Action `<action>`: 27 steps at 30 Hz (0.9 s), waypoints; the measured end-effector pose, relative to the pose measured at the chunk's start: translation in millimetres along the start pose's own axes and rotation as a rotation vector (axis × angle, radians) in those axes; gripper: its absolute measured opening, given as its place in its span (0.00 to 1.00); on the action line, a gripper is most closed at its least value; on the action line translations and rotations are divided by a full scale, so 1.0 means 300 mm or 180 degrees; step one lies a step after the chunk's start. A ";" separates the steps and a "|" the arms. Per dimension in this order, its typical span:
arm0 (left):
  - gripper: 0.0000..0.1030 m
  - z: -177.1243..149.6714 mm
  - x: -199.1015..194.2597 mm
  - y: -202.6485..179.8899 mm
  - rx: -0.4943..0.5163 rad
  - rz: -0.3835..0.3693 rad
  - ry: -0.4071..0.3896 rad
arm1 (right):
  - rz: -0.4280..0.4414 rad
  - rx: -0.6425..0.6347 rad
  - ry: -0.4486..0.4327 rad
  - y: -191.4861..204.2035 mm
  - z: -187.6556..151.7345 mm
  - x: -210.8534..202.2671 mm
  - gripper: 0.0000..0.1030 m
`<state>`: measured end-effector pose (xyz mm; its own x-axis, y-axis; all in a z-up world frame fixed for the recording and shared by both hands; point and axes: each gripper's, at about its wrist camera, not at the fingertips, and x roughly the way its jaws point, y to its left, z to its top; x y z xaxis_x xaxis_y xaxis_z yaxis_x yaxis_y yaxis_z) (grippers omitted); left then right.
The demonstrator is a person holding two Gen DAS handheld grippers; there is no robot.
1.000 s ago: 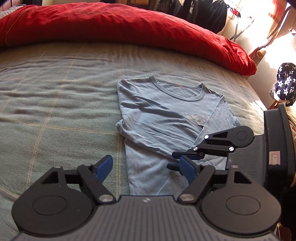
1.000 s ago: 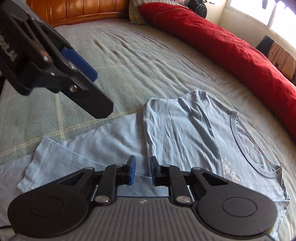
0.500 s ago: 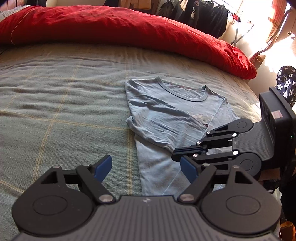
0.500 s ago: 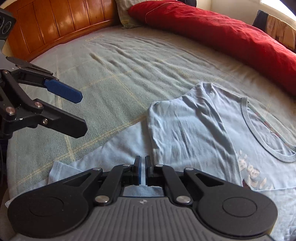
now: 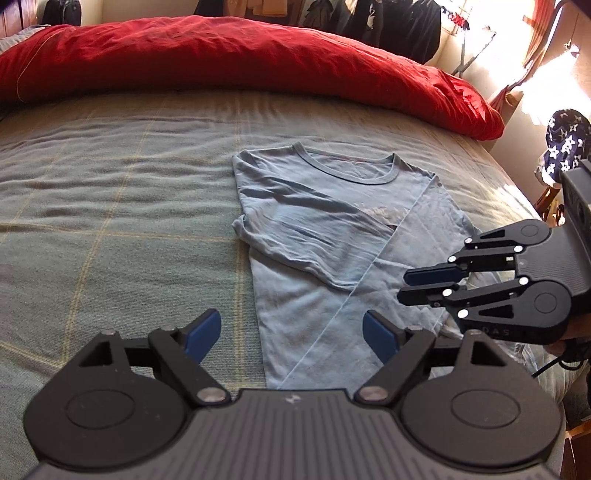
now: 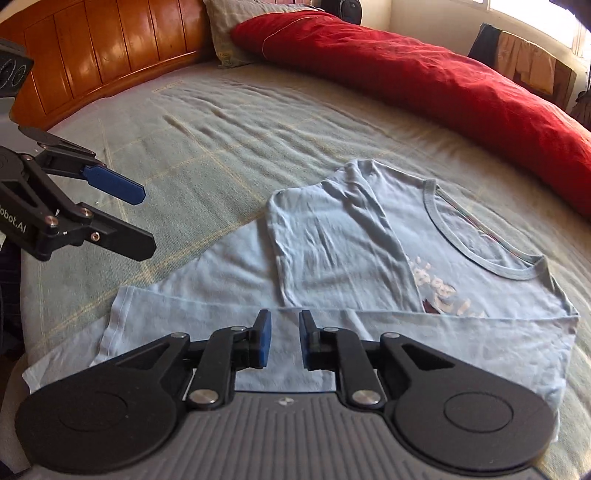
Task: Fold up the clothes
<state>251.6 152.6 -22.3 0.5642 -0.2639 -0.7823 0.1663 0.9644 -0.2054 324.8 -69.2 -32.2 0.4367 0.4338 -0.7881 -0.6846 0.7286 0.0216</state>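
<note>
Left wrist view: left gripper [image 5: 291,332] is hovering wide open at the near edge, blue pads [image 5: 202,334] spread apart, nothing between them, above the near hem area of the light blue t-shirt [image 5: 332,236]. The shirt is lying flat on the green checked bedspread [image 5: 110,184], collar at the far end, its left side and sleeve folded inward across the chest, partly covering a pale print that is unreadable here. Right gripper [image 5: 406,286] is coming in from the right, fingers a little apart and empty; faint letters "DAS" are showing on its body. Red duvet [image 5: 240,55] is lying along the far side of the bed; dark clothes [image 5: 388,18] are hanging beyond it; a navy star-print cloth [image 5: 565,140] is sitting at far right. Right wrist view: right gripper [image 6: 284,341] is hovering slightly open over the shirt's near edge, gripping nothing. Left gripper [image 6: 142,218] is showing at left, open, above the bedspread [image 6: 221,129], with "obot.AI" readable on its side. The shirt [image 6: 351,240] has a white chest print, too blurred to read. Wooden headboard [image 6: 103,48] and a pillow [image 6: 221,33] are at the far left, the duvet [image 6: 424,74] on the far right.
</note>
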 end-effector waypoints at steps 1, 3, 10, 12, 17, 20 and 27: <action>0.81 -0.012 -0.006 -0.023 0.0049 -0.0003 0.0008 | 0.0009 -0.0004 -0.0004 0.002 -0.013 -0.022 0.19; 0.81 -0.037 -0.019 -0.069 0.0148 -0.0009 0.0024 | -0.0182 0.0044 0.0041 -0.016 -0.092 -0.087 0.21; 0.82 -0.229 0.000 -0.314 0.0834 0.0030 0.0075 | -0.0482 0.0488 0.0106 -0.062 -0.362 -0.193 0.27; 0.82 -0.300 0.019 -0.369 0.0997 0.0107 0.0089 | -0.0529 0.0601 0.0091 -0.055 -0.425 -0.196 0.27; 0.82 -0.473 0.043 -0.444 0.1169 0.0355 0.0115 | -0.0580 0.0905 -0.0113 0.000 -0.565 -0.243 0.37; 0.89 -0.557 0.010 -0.437 0.1094 0.0389 0.0064 | -0.0576 0.1056 -0.0270 0.043 -0.662 -0.316 0.42; 0.91 -0.649 -0.069 -0.399 0.0986 0.0492 0.0182 | -0.0656 0.0948 -0.0234 0.126 -0.827 -0.418 0.49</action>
<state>62.5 45.4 -96.1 0.5569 -0.1056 -0.8238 0.3251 0.9405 0.0993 99.4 -227.7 -85.2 0.5960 0.2909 -0.7485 -0.3828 0.9223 0.0537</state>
